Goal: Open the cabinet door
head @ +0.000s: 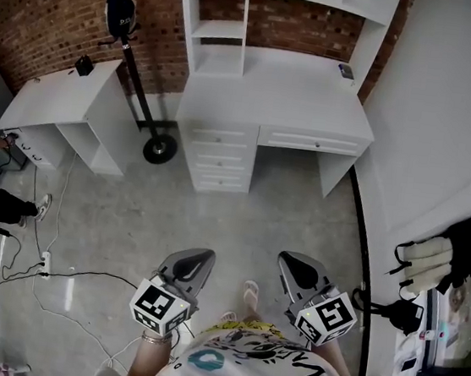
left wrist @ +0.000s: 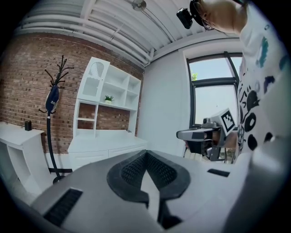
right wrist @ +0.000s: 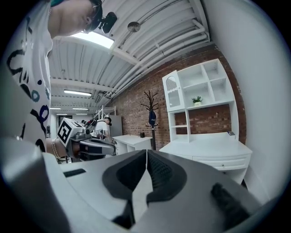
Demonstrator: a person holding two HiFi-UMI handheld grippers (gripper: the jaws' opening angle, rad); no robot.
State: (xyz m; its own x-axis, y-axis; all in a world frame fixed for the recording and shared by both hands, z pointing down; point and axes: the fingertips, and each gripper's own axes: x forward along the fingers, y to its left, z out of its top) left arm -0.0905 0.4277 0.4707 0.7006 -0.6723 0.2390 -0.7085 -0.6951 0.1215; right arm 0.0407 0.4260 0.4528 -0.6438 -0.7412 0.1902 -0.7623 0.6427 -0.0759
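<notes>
Head view looks steeply down on a grey floor (head: 240,218), with a brick wall (head: 45,6) across the top of the frame. Against that wall, at upper centre, stands a white desk (head: 273,90) carrying a white hutch (head: 220,32) of shelves. A lower side desk (head: 59,97) sits at upper left, and a black coat stand (head: 124,20) rises between the two.

The cabinet door (left wrist: 93,77) is, as far as I can judge, the arched-pane panel over the hutch's top left compartment (the only door in sight; the rest is drawers or open shelf). It looks closed. Its long axis is upright, and neither handle nor hinge side can be made out.

At the bottom of the frame the left tool (head: 192,263) and right tool (head: 298,269) sit side by side, both pointing up-frame at the desk and well apart from it. Each has its jaws together with nothing between them.

The door lies ahead of and above both tools, over the desk's left column of drawers, so the left tool lines up with it more directly. Its jaws would have to part before taking any handle.

A small potted plant (left wrist: 108,98) sits in the compartment beside the door.
</notes>
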